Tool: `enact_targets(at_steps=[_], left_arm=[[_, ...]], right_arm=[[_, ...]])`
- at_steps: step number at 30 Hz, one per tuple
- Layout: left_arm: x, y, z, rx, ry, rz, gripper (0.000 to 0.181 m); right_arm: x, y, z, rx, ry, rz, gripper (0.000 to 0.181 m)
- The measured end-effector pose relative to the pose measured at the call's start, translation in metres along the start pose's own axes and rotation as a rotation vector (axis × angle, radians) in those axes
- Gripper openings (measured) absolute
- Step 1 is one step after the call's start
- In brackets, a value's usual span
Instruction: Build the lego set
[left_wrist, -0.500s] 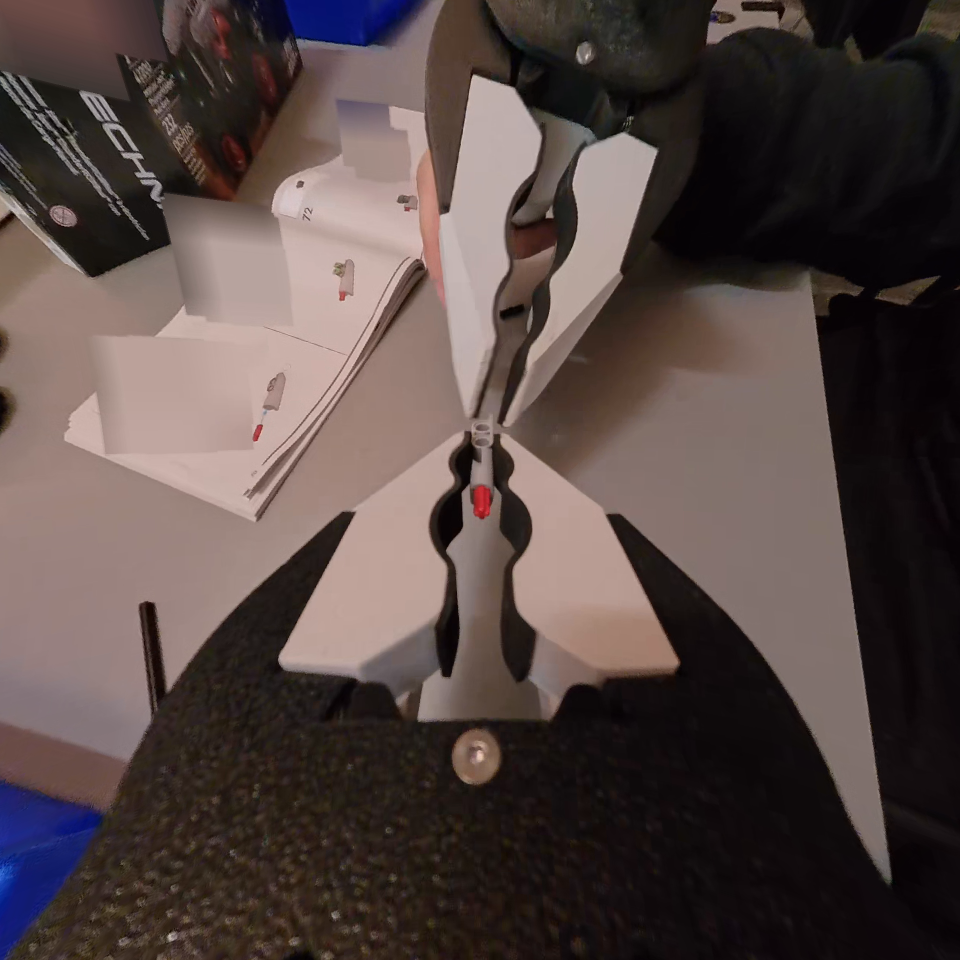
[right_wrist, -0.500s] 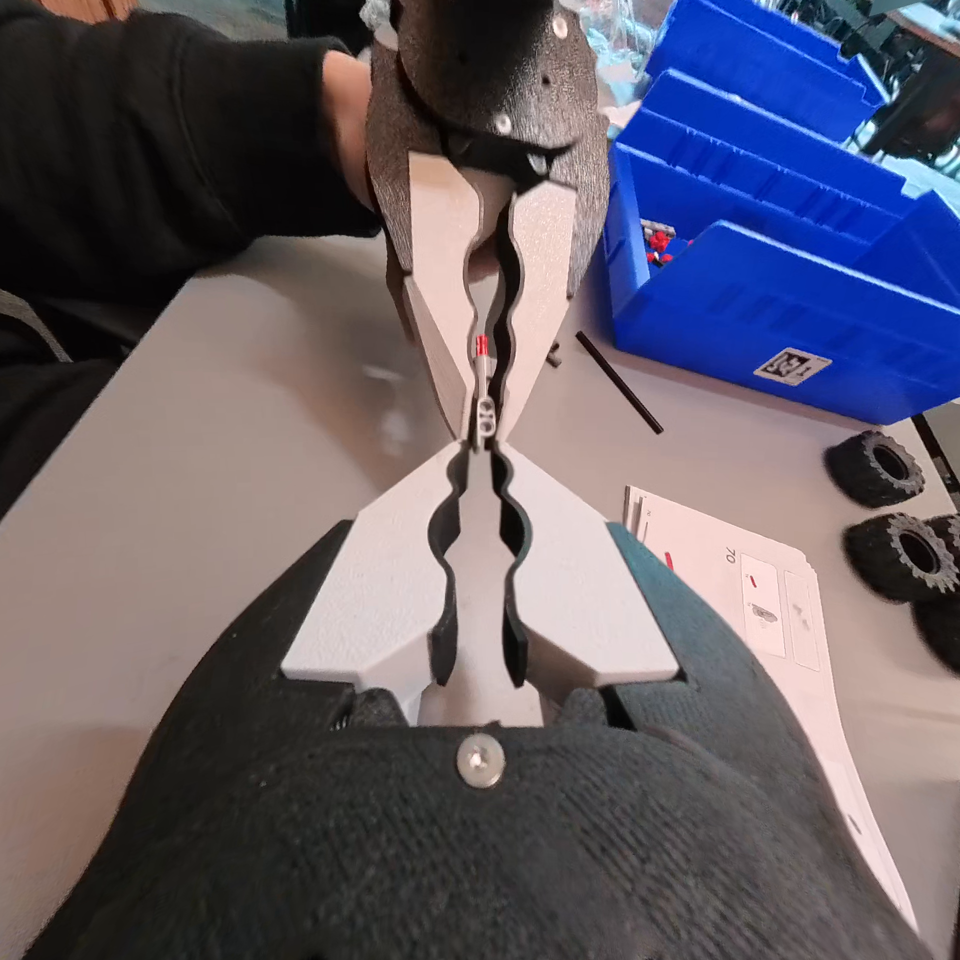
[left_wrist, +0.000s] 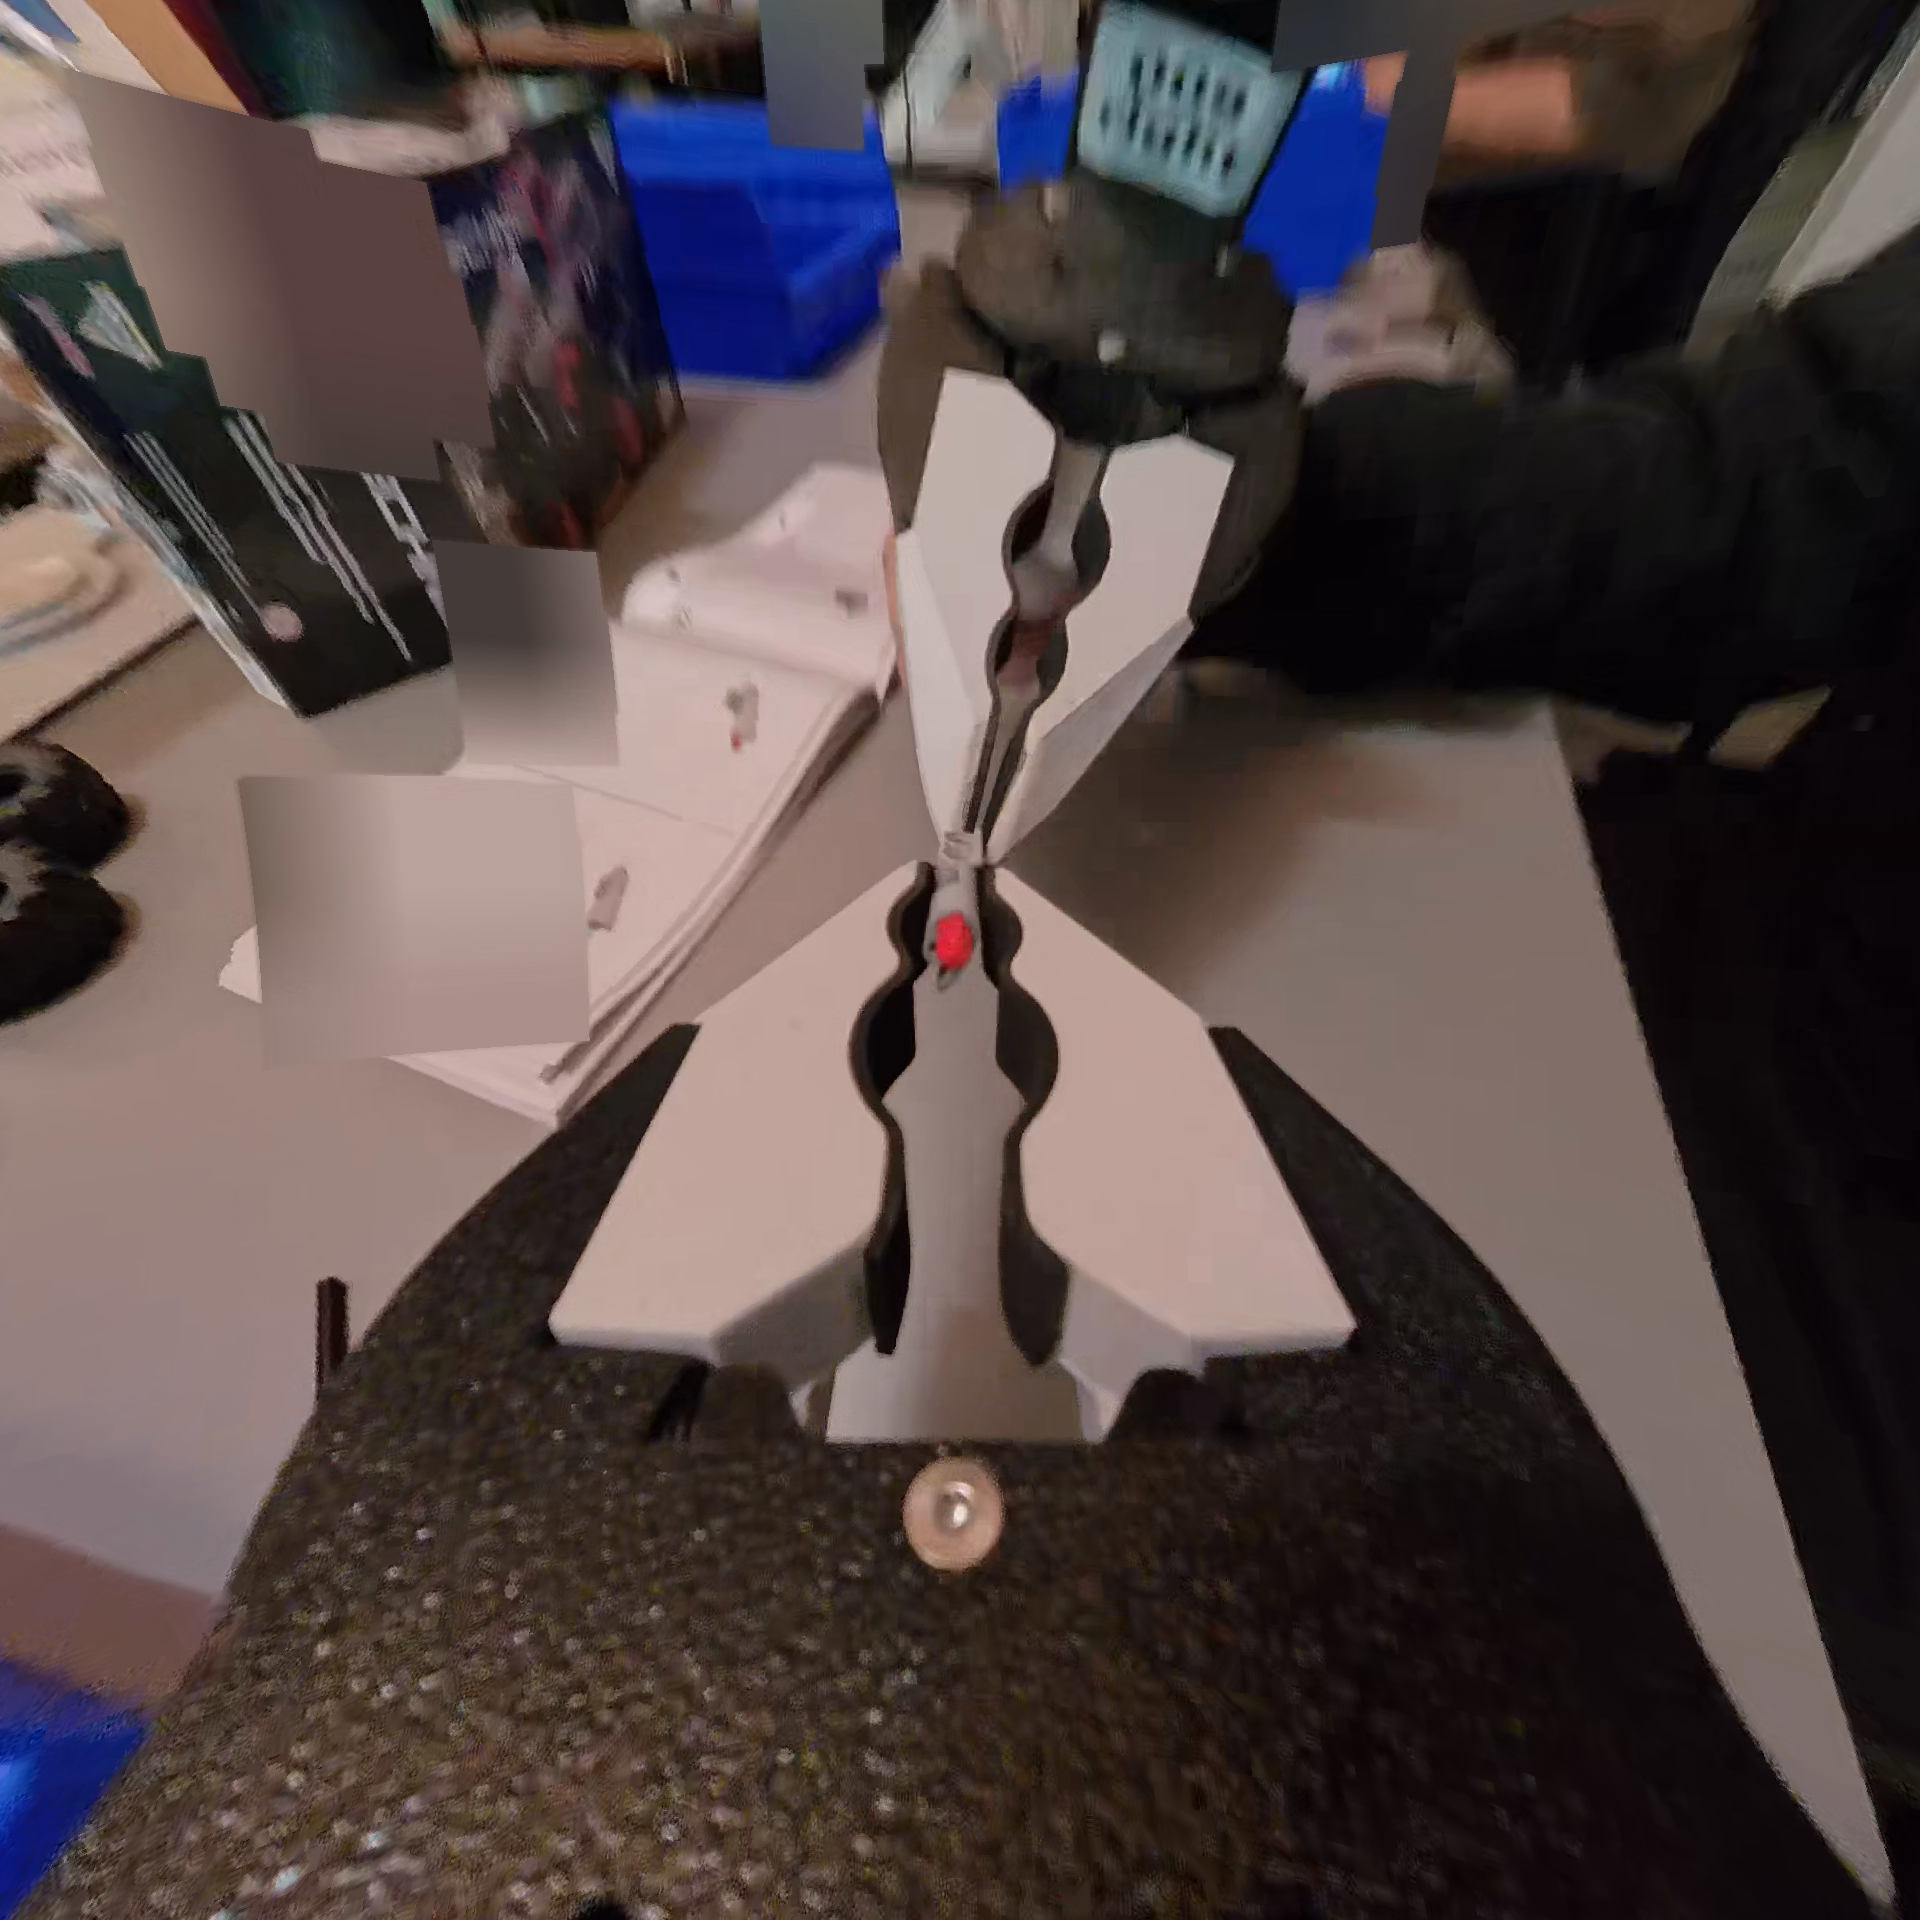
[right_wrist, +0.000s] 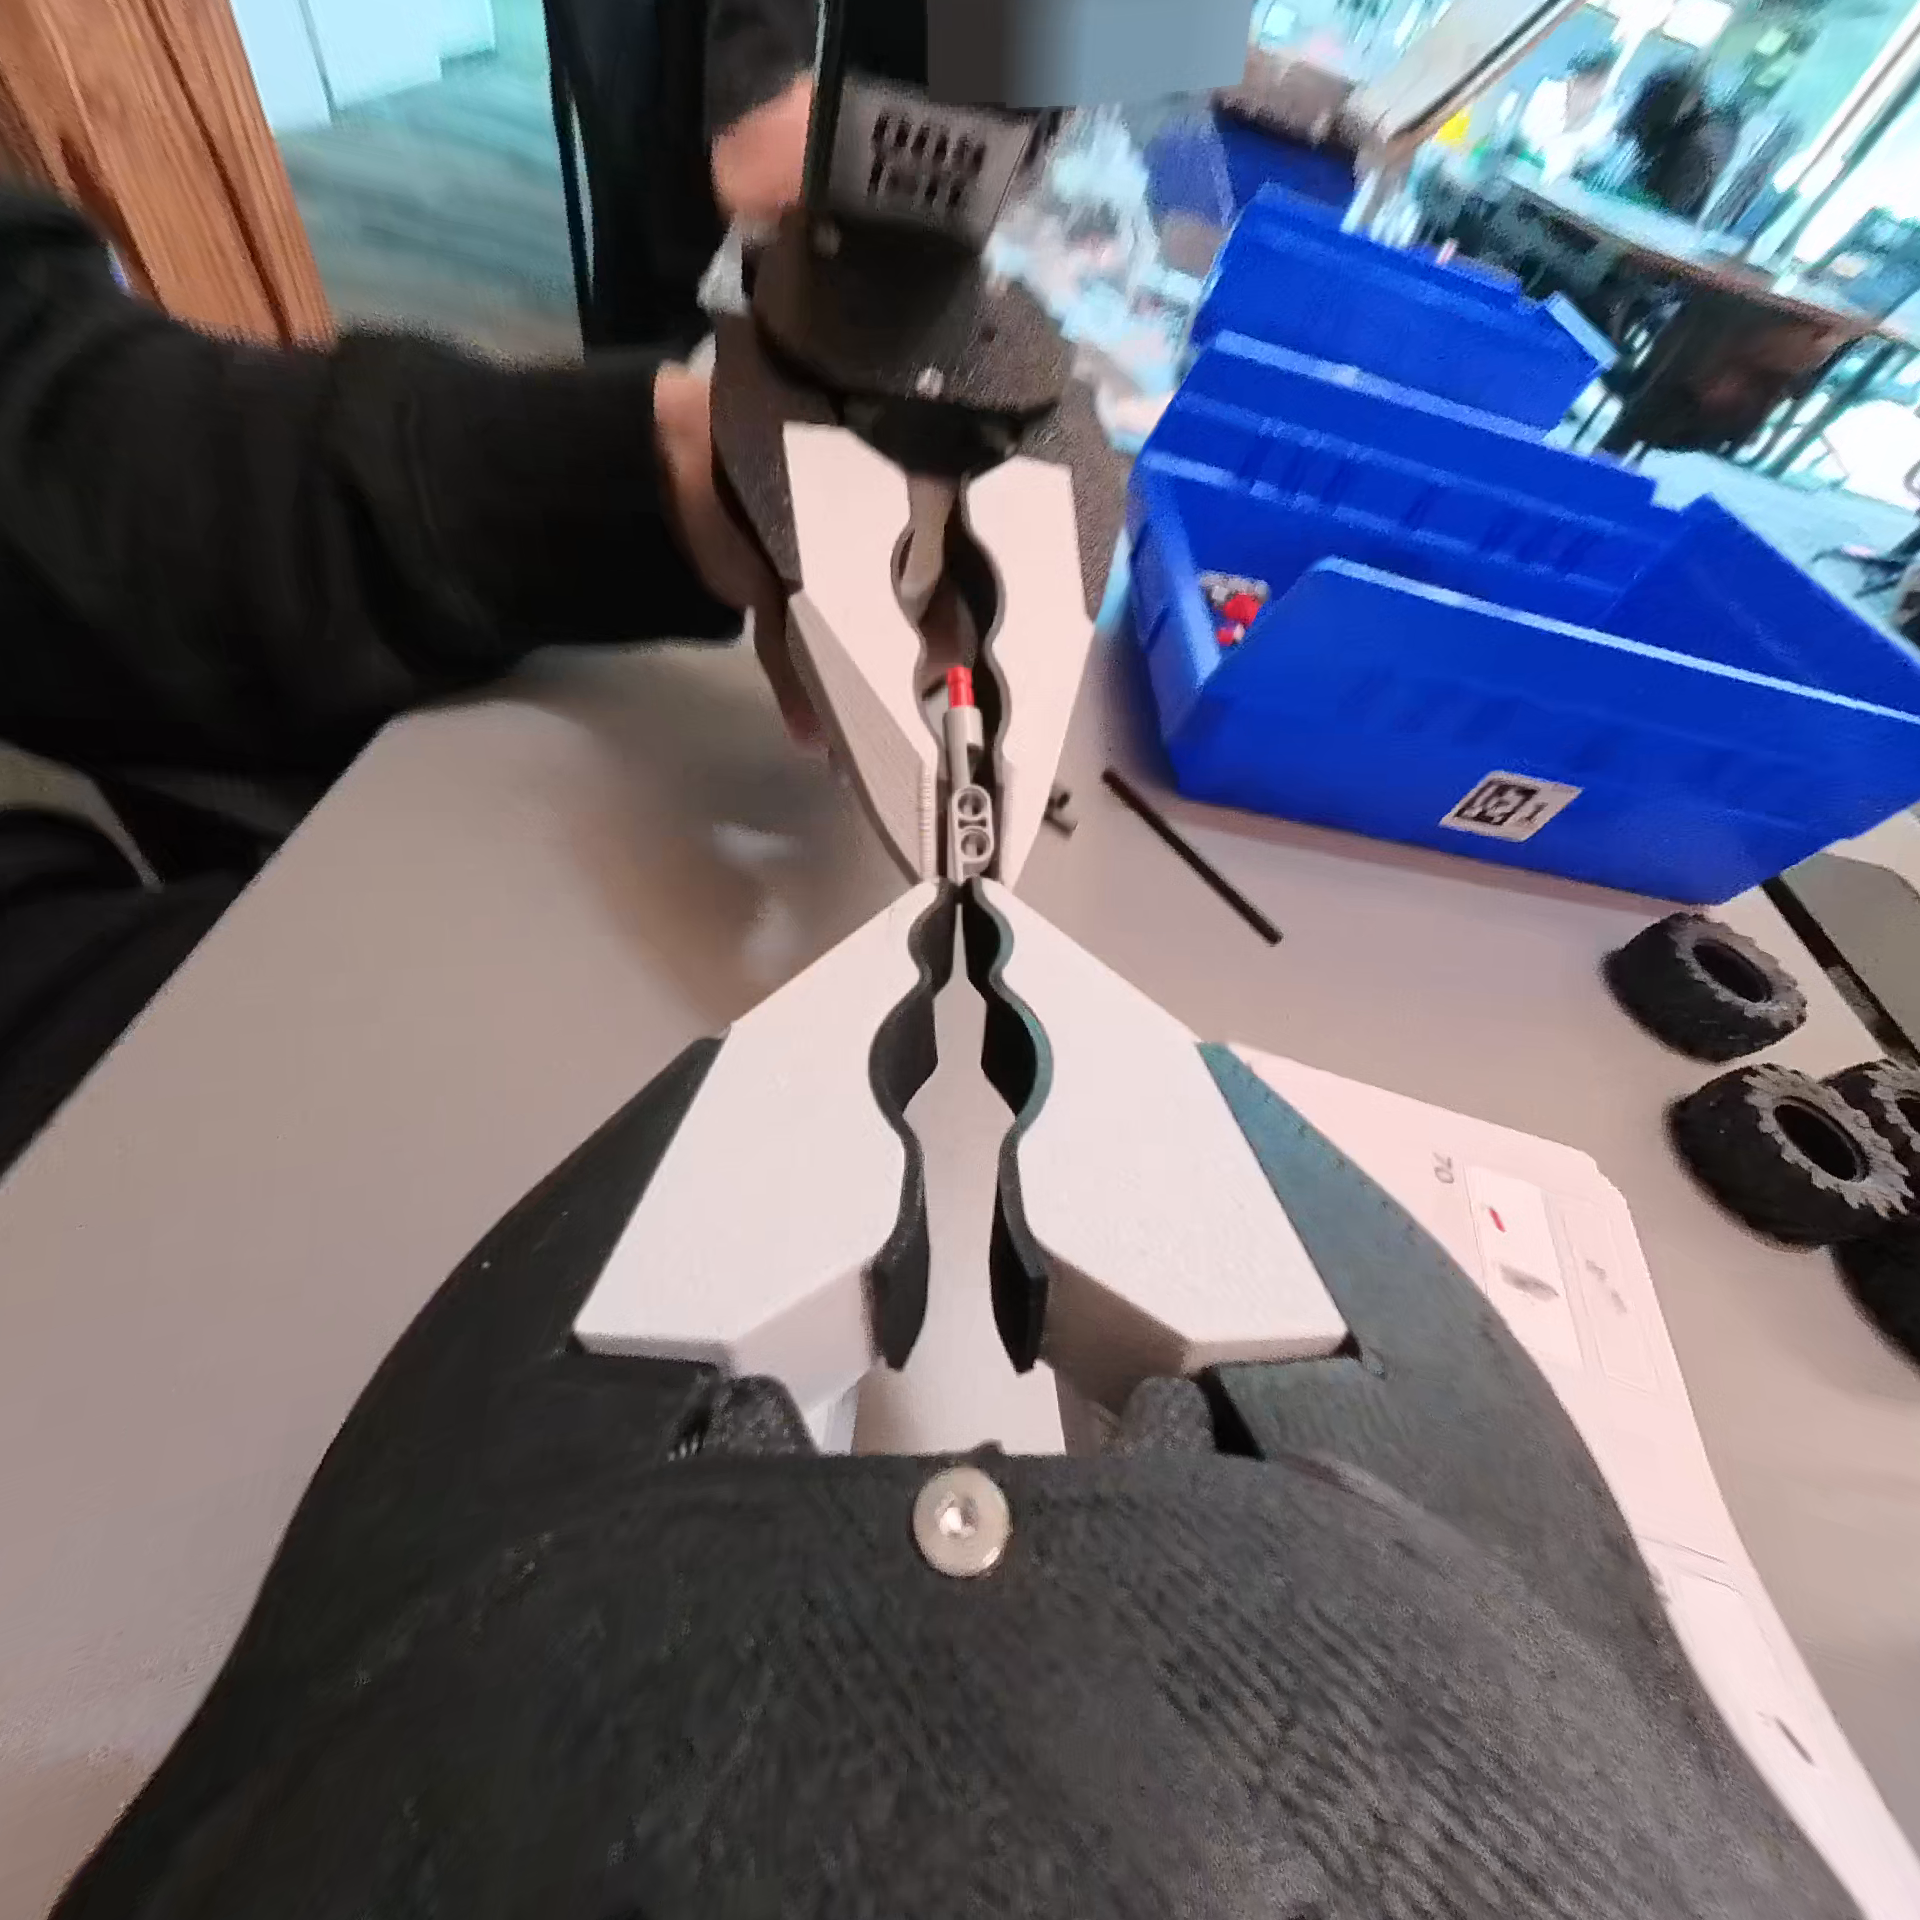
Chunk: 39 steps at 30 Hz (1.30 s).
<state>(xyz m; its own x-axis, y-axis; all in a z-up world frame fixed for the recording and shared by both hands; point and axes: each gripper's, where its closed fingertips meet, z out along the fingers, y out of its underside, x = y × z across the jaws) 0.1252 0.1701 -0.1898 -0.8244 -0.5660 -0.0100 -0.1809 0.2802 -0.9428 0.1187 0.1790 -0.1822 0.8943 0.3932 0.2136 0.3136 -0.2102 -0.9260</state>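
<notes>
1. Grey lego piece (left_wrist: 954, 914) with red pin end, held in the air above the table (left_wrist: 1299, 987), between both tools.
2. Left gripper (left_wrist: 954, 883) clamped on the piece.
3. Right gripper (right_wrist: 961, 888) tips pinched together at the piece's near end; whether it grips the piece is unclear.
4. Blue bin (right_wrist: 1507, 727) far right, tyres (right_wrist: 1704, 997) right.

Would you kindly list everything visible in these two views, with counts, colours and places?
Lego piece: one, grey with a red end, held between the two grippers.
Bins: several, blue, far right on the table.
Tyres: at least three, black, right edge.
Instruction booklet: one, white, open, left of centre.
Box: one, black, behind the booklet.
Rod: one, thin, black, before the bins.
Table: one, grey.
Left gripper: jaws shut on the piece.
Right gripper: jaws shut at its tip.
</notes>
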Motion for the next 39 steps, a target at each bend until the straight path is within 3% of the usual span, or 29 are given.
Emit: enact_targets(at_steps=[1, 9, 15, 18, 21, 32, 35, 39], left_arm=[[-0.001, -0.008, -0.003, 0.064, 0.007, -0.021, 0.005], [-0.006, -0.035, -0.017, 0.324, 0.03, -0.115, 0.003], [-0.011, -0.037, -0.018, 0.383, 0.026, -0.156, 0.003], [-0.014, -0.041, -0.02, 0.433, 0.022, -0.187, 0.012], [-0.012, -0.038, -0.018, 0.408, 0.021, -0.168, 0.007], [-0.011, -0.048, -0.026, 0.517, 0.046, -0.17, 0.005], [-0.01, -0.041, -0.024, 0.443, 0.002, -0.092, 0.004], [-0.01, -0.019, -0.015, 0.234, -0.011, -0.08, 0.004]], right_arm=[[0.002, -0.007, -0.002, 0.048, 0.0, 0.03, 0.0], [0.012, -0.03, -0.006, 0.238, 0.036, 0.152, 0.0], [0.016, -0.03, -0.005, 0.262, 0.056, 0.18, 0.0], [0.015, -0.025, -0.002, 0.235, 0.058, 0.173, 0.0], [0.014, -0.026, 0.0, 0.242, 0.059, 0.185, 0.0], [0.015, -0.04, 0.001, 0.405, -0.015, 0.391, 0.0], [0.012, -0.031, 0.005, 0.338, -0.026, 0.361, 0.0], [-0.01, 0.011, -0.005, 0.003, -0.144, 0.092, 0.019]])
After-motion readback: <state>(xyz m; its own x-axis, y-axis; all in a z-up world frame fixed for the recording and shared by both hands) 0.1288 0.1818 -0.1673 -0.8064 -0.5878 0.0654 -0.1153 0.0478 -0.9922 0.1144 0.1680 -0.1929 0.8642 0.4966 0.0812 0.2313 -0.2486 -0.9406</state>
